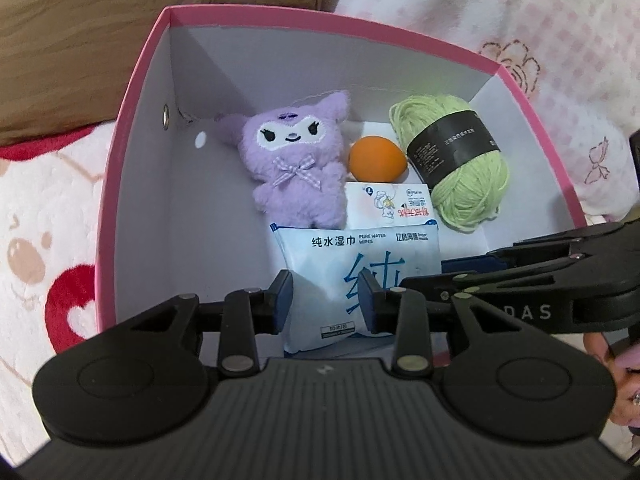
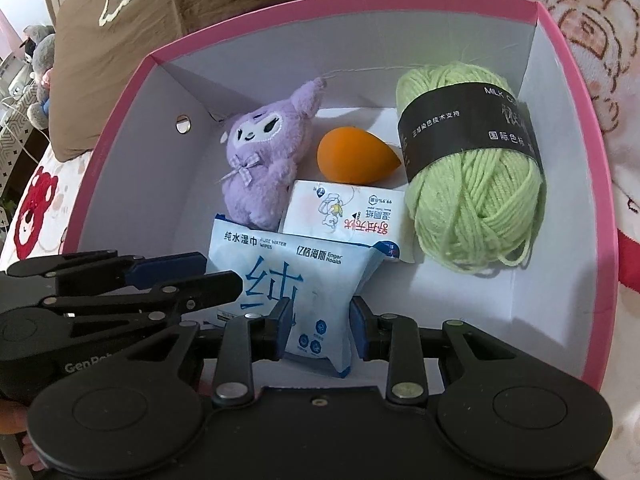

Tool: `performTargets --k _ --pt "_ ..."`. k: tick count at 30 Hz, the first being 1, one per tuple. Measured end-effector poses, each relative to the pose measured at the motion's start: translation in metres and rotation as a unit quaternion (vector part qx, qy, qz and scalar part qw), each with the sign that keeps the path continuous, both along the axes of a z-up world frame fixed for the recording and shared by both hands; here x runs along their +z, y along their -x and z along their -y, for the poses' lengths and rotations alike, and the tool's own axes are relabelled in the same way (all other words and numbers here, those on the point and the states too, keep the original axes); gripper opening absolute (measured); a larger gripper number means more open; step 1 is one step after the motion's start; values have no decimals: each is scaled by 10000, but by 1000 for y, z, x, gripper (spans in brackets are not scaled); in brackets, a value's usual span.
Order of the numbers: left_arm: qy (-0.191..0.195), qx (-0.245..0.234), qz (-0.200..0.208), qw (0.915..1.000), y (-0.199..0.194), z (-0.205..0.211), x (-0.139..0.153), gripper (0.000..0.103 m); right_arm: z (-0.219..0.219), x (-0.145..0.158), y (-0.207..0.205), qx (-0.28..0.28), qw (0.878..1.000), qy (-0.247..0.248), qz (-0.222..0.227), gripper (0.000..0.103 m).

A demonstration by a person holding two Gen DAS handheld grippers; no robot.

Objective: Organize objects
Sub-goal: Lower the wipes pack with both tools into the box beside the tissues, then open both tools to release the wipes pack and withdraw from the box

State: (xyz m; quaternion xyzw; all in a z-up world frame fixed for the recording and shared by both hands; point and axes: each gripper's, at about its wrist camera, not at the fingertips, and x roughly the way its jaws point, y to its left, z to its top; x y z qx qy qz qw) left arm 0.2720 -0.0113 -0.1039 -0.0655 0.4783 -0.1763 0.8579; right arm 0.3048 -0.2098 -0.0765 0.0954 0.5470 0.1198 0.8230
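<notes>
A white and blue wipes pack [image 1: 324, 256] [image 2: 316, 276] stands tilted at the near side of a pink box with a white inside [image 1: 132, 120] [image 2: 560, 40]. My left gripper [image 1: 325, 300] [image 2: 224, 276] pinches its left part. On its lower right part my right gripper [image 2: 320, 320] [image 1: 420, 276] is shut. Behind the pack lie a purple plush toy [image 1: 298, 164] [image 2: 260, 164], an orange drop-shaped sponge [image 1: 376, 159] [image 2: 352, 156], a small tissue pack [image 1: 388, 204] [image 2: 344, 216] and a green yarn ball with a black band [image 1: 464, 192] [image 2: 476, 208].
The box sits on a soft white blanket with red and pink prints [image 1: 40, 240] [image 2: 592, 20]. A brown cushion [image 1: 120, 20] [image 2: 180, 0] lies behind it. A hand [image 1: 624, 360] shows at the right edge. Grey stuffed toys [image 2: 38, 60] stand far left.
</notes>
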Motion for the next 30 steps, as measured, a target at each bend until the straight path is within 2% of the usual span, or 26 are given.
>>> performTargets --k 7,10,13,17,20,25,30 --pt "-31 34 -48 10000 -3 1 -1 30 -6 -2 0 -73 10000 -17 -66 36" --pt "-255 78 -11 9996 -3 5 0 30 -8 -2 -1 -48 10000 50 -42 36" --pt "-255 106 -24 9996 -3 4 -1 29 -10 3 -2 -30 10000 86 23 36" --pt "-257 95 23 9996 -3 4 -4 22 -15 7 1 119 9996 190 171 35" --pt "-114 110 -150 9998 -4 3 -10 17 -18 5 -1 176 9994 225 171 35" --pt "-54 127 -116 9998 -2 1 -5 18 -16 6 3 235 9993 257 169 34" --pt "-89 207 -31 9997 1 -7 8 19 -9 24 14 259 9972 503 494 34"
